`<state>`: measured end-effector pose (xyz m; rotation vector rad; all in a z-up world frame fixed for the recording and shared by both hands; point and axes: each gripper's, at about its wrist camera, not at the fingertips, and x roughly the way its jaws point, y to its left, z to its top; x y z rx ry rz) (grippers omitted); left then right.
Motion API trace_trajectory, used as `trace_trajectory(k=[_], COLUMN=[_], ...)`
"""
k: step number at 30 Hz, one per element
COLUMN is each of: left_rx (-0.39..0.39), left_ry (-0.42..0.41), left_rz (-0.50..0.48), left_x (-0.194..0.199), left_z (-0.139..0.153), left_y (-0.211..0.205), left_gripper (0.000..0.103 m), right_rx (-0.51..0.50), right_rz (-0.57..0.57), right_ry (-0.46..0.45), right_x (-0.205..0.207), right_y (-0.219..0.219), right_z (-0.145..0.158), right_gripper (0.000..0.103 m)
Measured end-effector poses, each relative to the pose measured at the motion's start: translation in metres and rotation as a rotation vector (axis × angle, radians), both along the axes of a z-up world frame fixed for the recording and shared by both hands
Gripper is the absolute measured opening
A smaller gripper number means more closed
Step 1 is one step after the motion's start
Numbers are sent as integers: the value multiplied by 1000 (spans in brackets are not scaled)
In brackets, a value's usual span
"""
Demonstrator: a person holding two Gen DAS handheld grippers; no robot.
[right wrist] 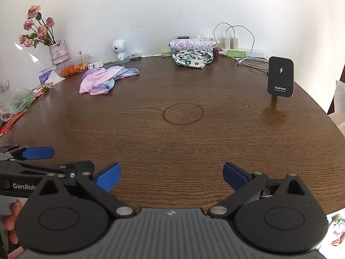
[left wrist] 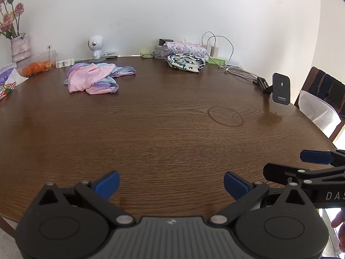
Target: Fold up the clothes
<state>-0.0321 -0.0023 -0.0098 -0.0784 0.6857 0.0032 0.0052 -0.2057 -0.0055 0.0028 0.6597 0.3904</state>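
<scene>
Two black handheld grippers with blue finger pads hover low over the near edge of the dark brown wood-grain table (left wrist: 163, 116). On the left gripper (left wrist: 171, 184) the two fingers stand wide apart with nothing between them; the right gripper (right wrist: 171, 176) shows the same wide, empty gap. Each appears side-on in the other's view, the right one lettered "DAS", the left one "GenRob", both cut off.

Three garments lie at the far side. One crumpled pink, lilac and pale blue garment (left wrist: 97, 76) sits far left, unfolded. Well apart to its right, one folded cream cloth with dark green flowers (left wrist: 185, 62) lies just in front of one folded white cloth with purple flowers (left wrist: 184, 47).

One black wireless charger stand (right wrist: 280, 76) on the right reads "PUIFGHT". Two white plug adapters (right wrist: 230, 42) with looping cables stand by the wall. One white round-headed figurine (right wrist: 118, 48) and one vase of pink roses (right wrist: 57, 51) complete the back row.
</scene>
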Motion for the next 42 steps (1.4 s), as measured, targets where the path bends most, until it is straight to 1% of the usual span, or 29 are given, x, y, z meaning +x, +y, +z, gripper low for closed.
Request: trace_trajectory(k=[10, 25, 42], left_rx=[-20, -7, -10], left_ry=[0, -1, 4], left_rz=[7, 13, 11], left_x=[-1, -2, -1], left_z=[-2, -2, -4], left_y=[3, 1, 2], left_gripper=[103, 103, 103], right_rx=[2, 7, 6], right_rz=[7, 10, 12], right_ry=[-1, -1, 2], right_x=[-3, -5, -5], right_y=[3, 4, 5], right_z=[0, -1, -1], right_gripper=[103, 103, 103])
